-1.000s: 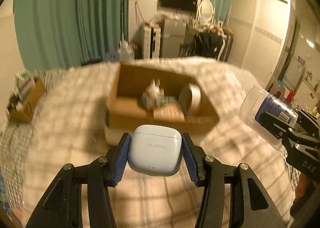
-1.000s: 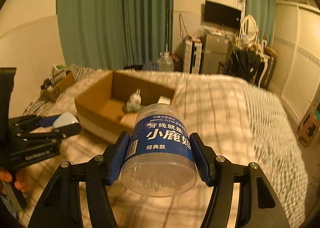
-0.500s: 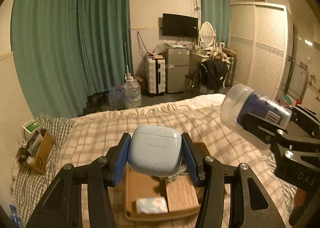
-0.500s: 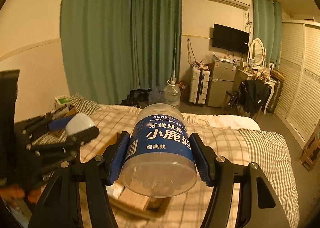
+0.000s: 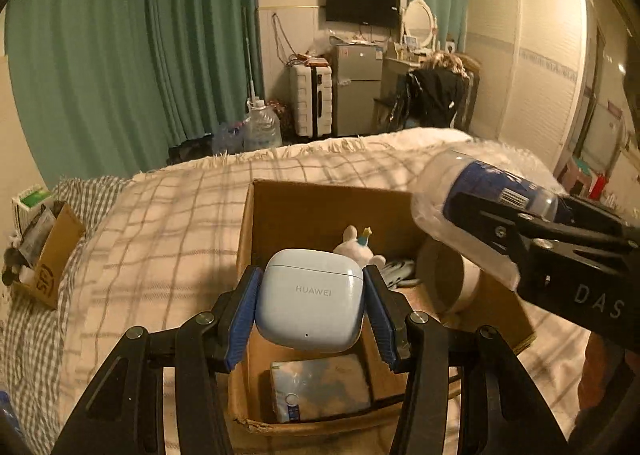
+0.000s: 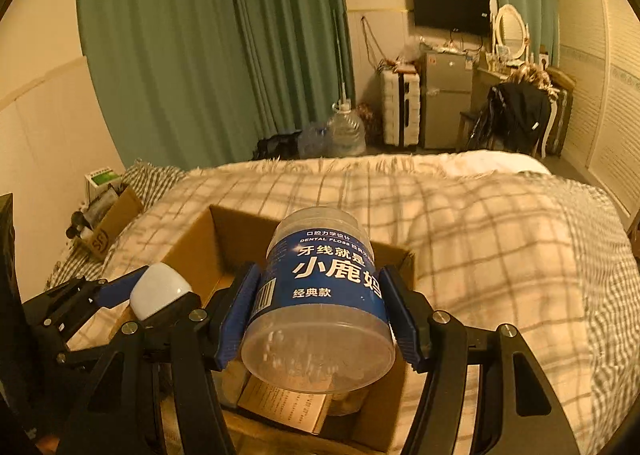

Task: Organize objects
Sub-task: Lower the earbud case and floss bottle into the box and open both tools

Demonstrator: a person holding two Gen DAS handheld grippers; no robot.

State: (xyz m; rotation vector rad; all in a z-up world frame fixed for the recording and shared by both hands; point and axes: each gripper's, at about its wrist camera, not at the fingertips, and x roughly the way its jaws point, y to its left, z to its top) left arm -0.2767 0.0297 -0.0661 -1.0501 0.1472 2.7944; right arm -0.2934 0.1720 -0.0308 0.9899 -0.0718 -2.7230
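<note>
My left gripper (image 5: 310, 305) is shut on a pale blue Huawei earbud case (image 5: 312, 295) and holds it over the open cardboard box (image 5: 320, 199) on the bed. My right gripper (image 6: 320, 311) is shut on a clear dental floss jar (image 6: 320, 295) with a blue label, also over the box (image 6: 192, 243). The jar shows in the left wrist view (image 5: 472, 207) at the right, and the earbud case shows in the right wrist view (image 6: 160, 291) at the left. Inside the box lie a small plush toy (image 5: 358, 245), a tape roll (image 5: 452, 279) and a tissue pack (image 5: 320, 383).
The box rests on a bed with a checked blanket (image 5: 160, 231). A second small cardboard box (image 5: 44, 251) with clutter sits at the bed's left edge. Beyond the bed stand green curtains (image 5: 120, 55), a water jug (image 5: 260, 127), a suitcase and a small fridge.
Both grippers have tilted down and now hover over the box, which fills more of each view. Each still holds its object.
</note>
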